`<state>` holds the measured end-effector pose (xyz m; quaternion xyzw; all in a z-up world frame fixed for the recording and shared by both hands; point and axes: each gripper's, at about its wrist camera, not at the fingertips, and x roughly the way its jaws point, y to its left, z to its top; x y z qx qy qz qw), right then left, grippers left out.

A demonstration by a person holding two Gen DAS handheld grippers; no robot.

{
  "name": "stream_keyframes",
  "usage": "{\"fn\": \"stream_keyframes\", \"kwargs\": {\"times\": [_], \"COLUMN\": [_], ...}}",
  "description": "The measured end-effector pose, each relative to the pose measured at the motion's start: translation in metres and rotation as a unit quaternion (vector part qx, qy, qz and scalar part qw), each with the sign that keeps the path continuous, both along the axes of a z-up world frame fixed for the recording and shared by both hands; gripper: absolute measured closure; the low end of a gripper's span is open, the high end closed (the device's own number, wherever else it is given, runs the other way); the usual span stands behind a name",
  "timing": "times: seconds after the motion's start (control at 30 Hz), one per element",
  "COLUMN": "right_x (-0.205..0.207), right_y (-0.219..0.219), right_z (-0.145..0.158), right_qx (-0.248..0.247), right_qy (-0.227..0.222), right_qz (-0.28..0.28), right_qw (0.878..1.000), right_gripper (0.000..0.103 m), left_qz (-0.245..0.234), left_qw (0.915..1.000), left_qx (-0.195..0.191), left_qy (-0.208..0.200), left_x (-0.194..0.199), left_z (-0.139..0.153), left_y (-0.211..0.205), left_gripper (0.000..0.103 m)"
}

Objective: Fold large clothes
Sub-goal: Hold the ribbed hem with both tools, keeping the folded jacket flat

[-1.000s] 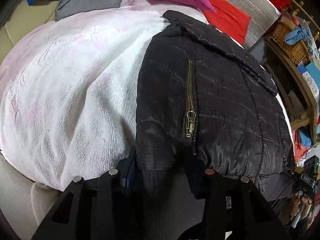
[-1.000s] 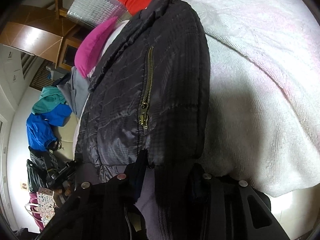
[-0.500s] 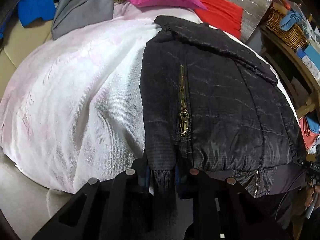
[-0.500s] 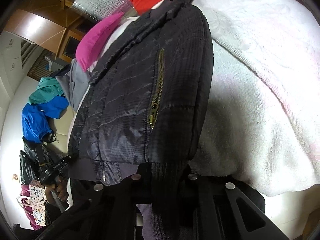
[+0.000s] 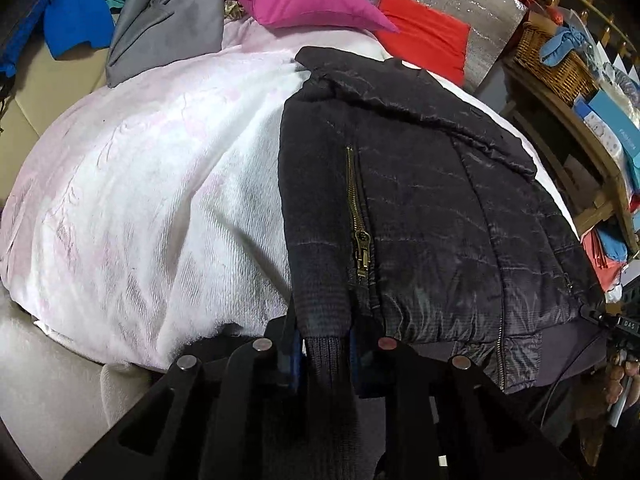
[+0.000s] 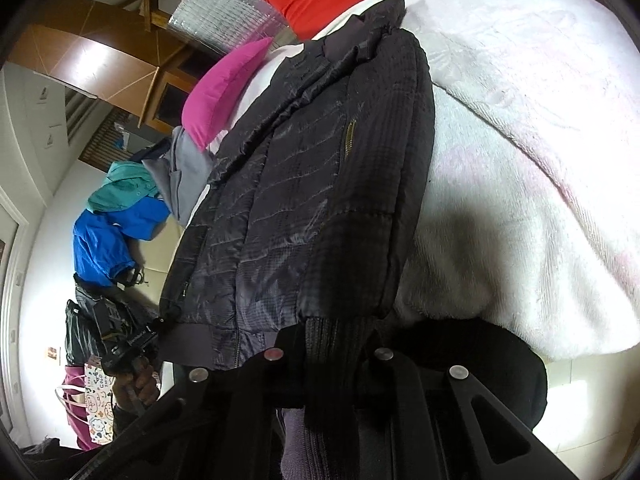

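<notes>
Between the fingers of the left hand-held gripper [image 5: 325, 350]: ribbed knit cuff [image 5: 325, 354] of the black quilted jacket [image 5: 420, 208], pinched tight. Ahead of that gripper: jacket spread flat on the bed, over a white-and-pink blanket [image 5: 140, 184], brass zipper [image 5: 358, 224] running straight away from the fingertips, collar at the far end. To its left: bare blanket only. Beyond the collar: magenta pillow [image 5: 304, 2], red pillow [image 5: 424, 40], grey garment [image 5: 168, 24] and blue garment [image 5: 76, 24] farther left. Off to the right: wicker basket [image 5: 556, 64] on a wooden shelf.

Between the fingers of the right hand-held gripper [image 6: 340, 354]: a second ribbed cuff [image 6: 340, 344] of the same jacket [image 6: 304, 184], likewise clamped. Ahead and to its left: quilted body of the jacket, hem band near the fingertips. To its right: blanket [image 6: 520, 160]. Far left, low: the other gripper held in a hand [image 6: 138, 380].
</notes>
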<state>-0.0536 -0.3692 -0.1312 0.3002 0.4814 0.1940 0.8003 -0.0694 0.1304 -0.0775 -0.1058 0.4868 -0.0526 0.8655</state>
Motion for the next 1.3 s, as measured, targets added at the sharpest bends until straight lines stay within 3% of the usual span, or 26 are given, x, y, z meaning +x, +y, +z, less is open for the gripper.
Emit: {"fn": "stream_keyframes", "kwargs": {"times": [0.4,1.3], "right_x": [-0.001,0.001], "right_y": [-0.002,-0.003], "right_z": [-0.003,-0.005], "right_qx": [0.019,0.004], "right_qy": [-0.002,0.003], "right_qz": [-0.001,0.007], "right_qw": [1.0,1.0], "right_gripper": [0.089,0.089], "left_qz": [0.001,-0.007], "left_qw": [0.9994,0.9985], "left_qx": [0.035,0.053], "left_qy": [0.001,-0.009], "left_x": [0.006,-0.005], "left_z": [0.002,0.004], "left_y": [-0.015,-0.019], "left_gripper": [0.083,0.083]}}
